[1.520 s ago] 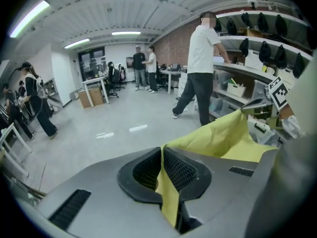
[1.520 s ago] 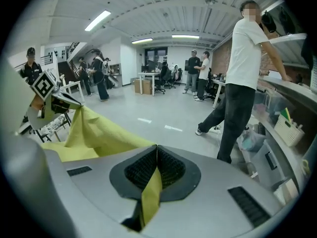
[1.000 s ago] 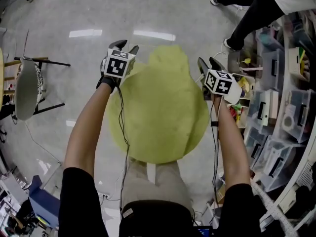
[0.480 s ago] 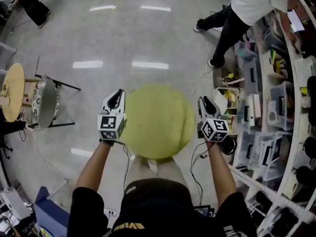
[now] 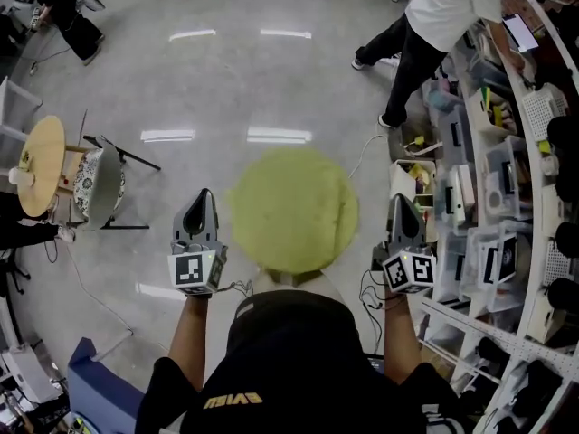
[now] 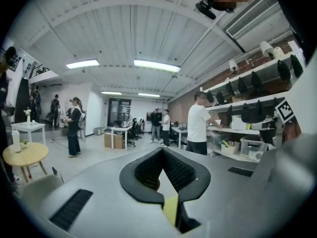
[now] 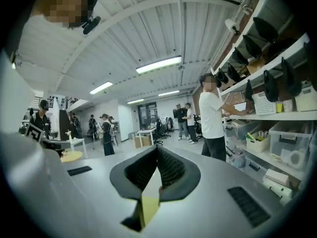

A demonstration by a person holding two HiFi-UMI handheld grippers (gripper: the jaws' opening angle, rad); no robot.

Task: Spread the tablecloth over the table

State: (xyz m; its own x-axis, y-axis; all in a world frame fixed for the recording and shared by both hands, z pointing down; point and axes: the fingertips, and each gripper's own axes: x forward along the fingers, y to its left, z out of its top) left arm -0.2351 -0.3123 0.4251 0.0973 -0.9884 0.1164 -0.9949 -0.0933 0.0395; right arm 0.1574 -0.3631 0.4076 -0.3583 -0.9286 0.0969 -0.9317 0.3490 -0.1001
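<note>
A yellow-green tablecloth [image 5: 289, 208] lies flat over a small round table and hides its top. My left gripper [image 5: 201, 197] is lifted beside the cloth's left edge, clear of it, and my right gripper [image 5: 399, 202] is lifted beside the right edge. Both point away from me, roughly level. In the left gripper view the left gripper [image 6: 162, 150] has its black fingertips touching with nothing between them. The right gripper [image 7: 157, 148] looks the same in the right gripper view. A yellow sliver shows low behind each pair of tips; I cannot tell what it is.
A chair [image 5: 99, 188] and a small round wooden table [image 5: 41, 165] stand at the left. Shelves with storage bins [image 5: 488, 233] run along the right, where a person in a white shirt [image 5: 443, 16] stands. Other people stand far across the room.
Both grippers were open at the cloth's far edge. They have since shut, risen and drawn back toward me. The cloth's far bulge is gone and it now looks round and flat.
</note>
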